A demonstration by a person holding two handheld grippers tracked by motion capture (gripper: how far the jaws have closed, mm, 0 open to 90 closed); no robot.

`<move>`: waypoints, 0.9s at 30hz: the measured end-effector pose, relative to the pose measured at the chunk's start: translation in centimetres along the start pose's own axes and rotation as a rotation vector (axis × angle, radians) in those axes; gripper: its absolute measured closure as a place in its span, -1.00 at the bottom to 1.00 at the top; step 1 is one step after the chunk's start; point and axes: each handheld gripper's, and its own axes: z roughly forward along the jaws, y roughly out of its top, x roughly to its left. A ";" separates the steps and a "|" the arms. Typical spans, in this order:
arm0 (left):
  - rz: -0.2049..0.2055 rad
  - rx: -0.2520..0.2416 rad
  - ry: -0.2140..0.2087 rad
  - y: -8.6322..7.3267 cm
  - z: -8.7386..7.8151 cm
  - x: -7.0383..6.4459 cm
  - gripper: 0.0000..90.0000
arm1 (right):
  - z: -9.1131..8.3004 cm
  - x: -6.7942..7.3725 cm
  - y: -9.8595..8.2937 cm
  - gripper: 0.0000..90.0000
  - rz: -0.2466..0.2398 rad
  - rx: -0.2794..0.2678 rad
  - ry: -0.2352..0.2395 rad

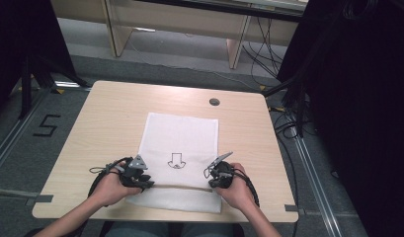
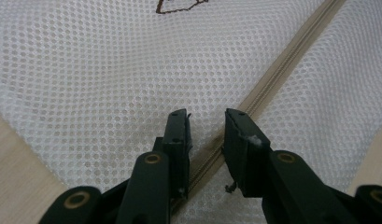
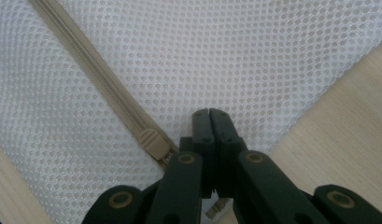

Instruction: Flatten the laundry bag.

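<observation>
With the mesh bag (image 1: 180, 148) flat mid-table, the left gripper (image 2: 206, 122) spread astride the zip (image 2: 291, 56) should clamp there, while the right gripper (image 3: 210, 114), pressed together, apparently empty, takes the slider (image 3: 154, 143) just beside it.

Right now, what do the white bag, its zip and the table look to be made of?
Bag: white mesh fabric, likely a synthetic net, shown by its regular small holes and slight sheen. Zip: beige woven tape with fine teeth and a matte beige slider, probably plastic. Table: pale wood-grain surface, smooth and matte; it may be laminate rather than solid wood.
</observation>
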 end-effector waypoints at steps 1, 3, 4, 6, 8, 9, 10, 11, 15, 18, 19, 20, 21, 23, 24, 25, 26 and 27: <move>-0.007 -0.006 -0.004 -0.1 0.0 -0.1 0.55 | 0.0 0.0 0.0 0.98 -0.001 -0.002 0.003; -0.018 -0.009 -0.008 -0.1 -0.1 -0.2 0.54 | -0.1 -0.2 -0.1 0.89 -0.005 -0.017 -0.001; -0.005 -0.011 0.000 -0.1 -0.2 -0.2 0.53 | -0.1 -0.2 -0.1 0.85 -0.001 -0.026 0.000; 0.009 -0.036 -0.009 -0.1 -0.3 -0.3 0.48 | -0.7 -0.4 -0.2 0.75 0.019 -0.064 0.004; 0.020 -0.052 -0.013 0.0 -0.5 -0.4 0.36 | -1.6 -0.7 -0.3 0.67 0.051 -0.106 -0.009; 0.026 -0.063 -0.011 0.0 -0.5 -0.5 0.30 | -2.0 -1.0 -0.4 0.65 0.051 -0.135 -0.018; 0.027 -0.079 -0.007 0.1 -0.6 -0.6 0.27 | -2.2 -1.1 -0.5 0.63 0.068 -0.139 -0.028; 0.026 -0.093 -0.004 0.2 -0.7 -0.8 0.22 | -2.3 -1.3 -0.6 0.61 0.068 -0.155 -0.034; 0.046 -0.148 -0.006 0.6 -0.7 -1.0 0.11 | -2.8 -1.7 -1.2 0.55 0.097 -0.165 -0.032; 0.040 -0.169 -0.011 0.7 -0.5 -0.9 0.02 | -3.1 -1.9 -1.4 0.54 0.120 -0.175 -0.029; 0.022 -0.175 -0.010 0.7 -0.4 -1.0 -0.02 | -3.2 -1.9 -1.4 0.54 0.132 -0.171 -0.027; 0.022 -0.176 -0.009 0.7 -0.4 -1.0 -0.05 | -3.3 -2.0 -1.5 0.55 0.122 -0.173 -0.033; 0.031 -0.183 -0.013 0.8 -0.5 -1.0 -0.08 | -3.3 -2.0 -1.6 0.55 0.132 -0.173 -0.028; 0.014 -0.188 0.001 0.8 -0.6 -1.1 -0.10 | -3.4 -2.0 -1.7 0.56 0.134 -0.183 -0.038; 0.018 -0.200 -0.012 0.8 -0.6 -1.0 -0.10 | -3.4 -2.0 -1.7 0.56 0.140 -0.183 -0.035; 0.020 -0.209 -0.014 0.8 -0.7 -1.1 -0.11 | -3.4 -2.1 -1.7 0.57 0.142 -0.183 -0.036; 0.016 -0.210 -0.011 0.8 -0.7 -1.1 -0.10 | -3.5 -2.0 -1.7 0.58 0.141 -0.174 -0.037; 0.005 -0.213 -0.020 0.7 -0.7 -1.2 -0.10 | -3.5 -1.9 -1.7 0.59 0.141 -0.172 -0.041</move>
